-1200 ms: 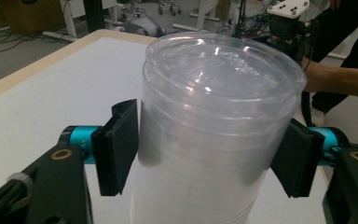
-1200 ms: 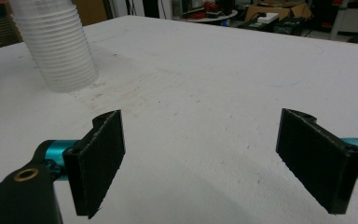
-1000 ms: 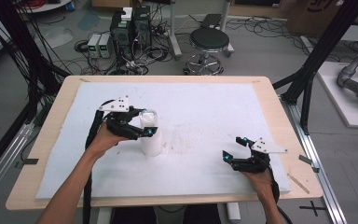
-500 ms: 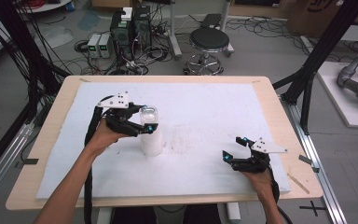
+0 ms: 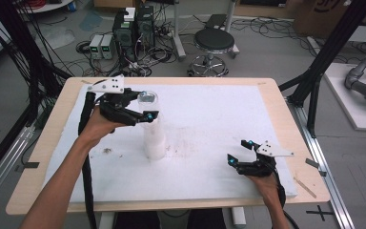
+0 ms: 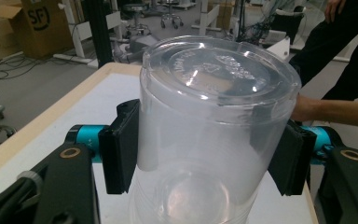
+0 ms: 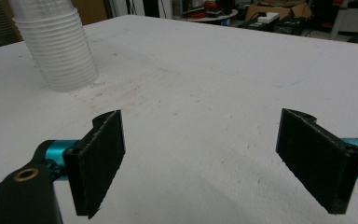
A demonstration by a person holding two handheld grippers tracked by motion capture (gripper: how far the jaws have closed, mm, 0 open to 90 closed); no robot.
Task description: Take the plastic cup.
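An upside-down stack of clear plastic cups [image 5: 155, 140] stands on the white mat left of centre, also seen in the right gripper view as the stack [image 7: 58, 46]. My left gripper [image 5: 147, 105] is shut on the top cup [image 5: 147, 99], holding it raised over the stack. In the left gripper view both pads press the sides of this cup [image 6: 214, 93], base up, with the stack's top [image 6: 186, 200] showing through it below. My right gripper [image 5: 239, 151] rests low on the mat at the right, open; nothing lies between its jaws [image 7: 200, 158].
A white mat [image 5: 209, 114] covers the wooden table [image 5: 276, 95]. A stool [image 5: 214, 40] and computer boxes [image 5: 133, 26] stand on the floor beyond the far edge. Another person's arm [image 6: 335, 112] shows past the held cup.
My left gripper has risen with the top cup, lifting it higher over the stack. The right gripper has stayed in place, open.
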